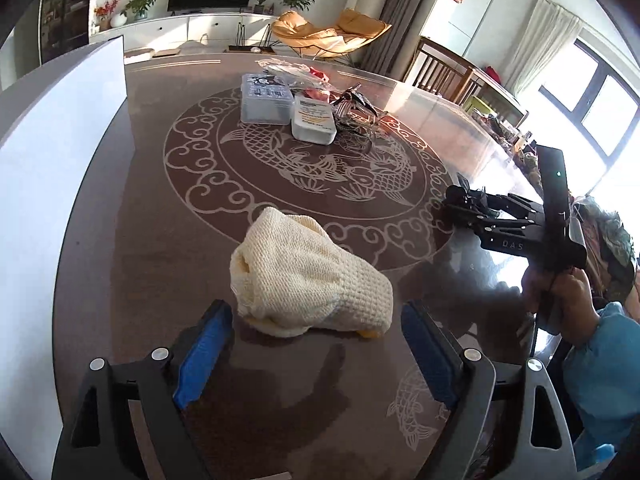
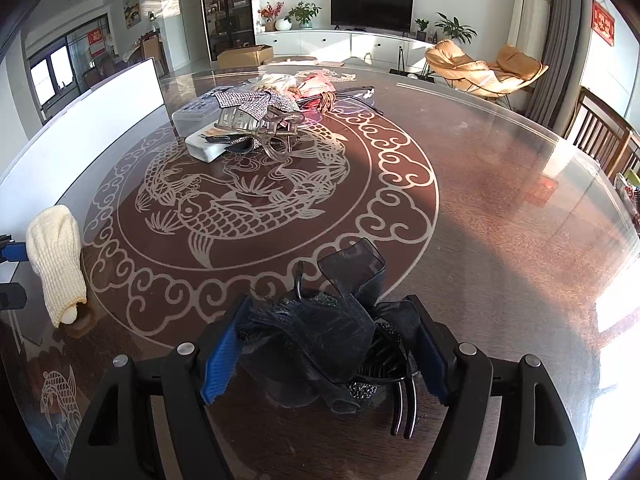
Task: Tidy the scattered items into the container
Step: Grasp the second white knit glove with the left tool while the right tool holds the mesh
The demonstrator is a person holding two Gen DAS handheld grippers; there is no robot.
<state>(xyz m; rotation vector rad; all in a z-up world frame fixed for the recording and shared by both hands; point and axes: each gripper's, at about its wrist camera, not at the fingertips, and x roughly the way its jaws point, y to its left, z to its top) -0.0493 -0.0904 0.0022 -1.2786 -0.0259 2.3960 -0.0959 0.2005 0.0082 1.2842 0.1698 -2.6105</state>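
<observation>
Left wrist view: we see our left tool (image 1: 316,354) with its blue pads spread wide and nothing pressed between them. A cream knitted item (image 1: 308,276) lies on the brown bench (image 1: 140,240) just ahead of the pads, partly between their tips but apart from both. Farther off, near the middle of the bench's fish medallion, sit a clear plastic box (image 1: 265,98) with a dark printed label we cannot read, a white flat pack (image 1: 314,118) with small orange and black print too fine to make out, and a sparkly hair claw (image 1: 356,114) just beside it. A white container wall (image 1: 60,140) rises along the left edge of the bench. At the right our right tool (image 1: 460,200) shows from the side, its black body lettered "DAS", held by a hand (image 1: 560,292) in a blue sleeve.

In the right wrist view, the right tool (image 2: 320,354) has its pads standing fairly wide, with a dark navy bow hair clip (image 2: 332,344) lying between them on the bench; the gauze ribbon reaches both pads, but we cannot tell whether they press on it. The cream knitted item (image 2: 56,264) lies at the far left, near the white container (image 2: 100,116). A red wall hanging (image 2: 603,26) carries gold characters, too blurred to read.
</observation>
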